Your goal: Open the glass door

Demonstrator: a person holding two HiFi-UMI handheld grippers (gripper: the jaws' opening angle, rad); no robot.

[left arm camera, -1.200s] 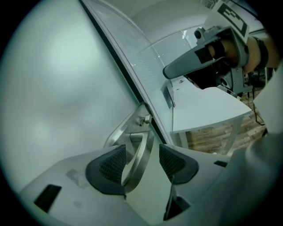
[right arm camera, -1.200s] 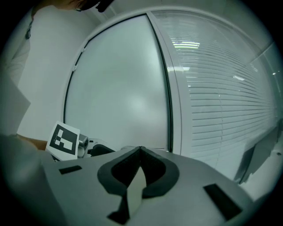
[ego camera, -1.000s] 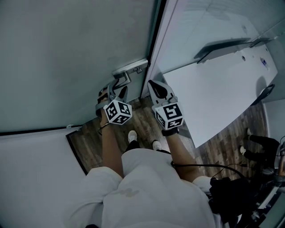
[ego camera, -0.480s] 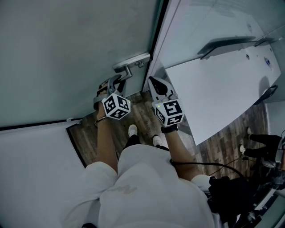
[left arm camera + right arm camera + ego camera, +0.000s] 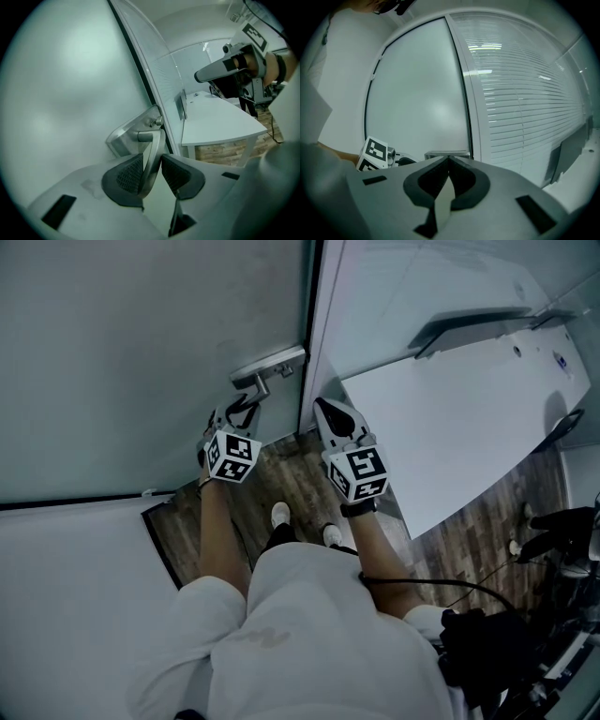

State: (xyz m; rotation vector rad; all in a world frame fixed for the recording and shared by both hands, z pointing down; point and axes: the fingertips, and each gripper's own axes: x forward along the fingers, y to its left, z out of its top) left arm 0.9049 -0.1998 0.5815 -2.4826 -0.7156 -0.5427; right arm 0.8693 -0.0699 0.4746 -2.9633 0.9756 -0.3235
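Note:
The frosted glass door [image 5: 141, 352] fills the left of the head view, with a metal lever handle [image 5: 255, 382] on a plate near its right edge. My left gripper [image 5: 246, 407] reaches up to that lever. In the left gripper view the lever [image 5: 153, 152] hangs down between the two dark pads [image 5: 127, 174], and both press on it: the left gripper [image 5: 152, 171] is shut on the handle. My right gripper [image 5: 323, 409] hovers just right of the door's edge, shut and empty [image 5: 448, 161], with the handle plate [image 5: 446, 153] just beyond its tips.
A dark door frame [image 5: 314, 334] separates the door from a glass partition with blinds [image 5: 525, 93]. Behind the partition stands a white desk [image 5: 469, 418]. Wooden floor [image 5: 291, 484] lies underfoot, and black equipment with cables [image 5: 553, 540] sits at the right.
The left gripper's jaws have closed from wide apart onto the lever handle, and the gripper has rolled a little. The right gripper has stayed shut beside the door edge.

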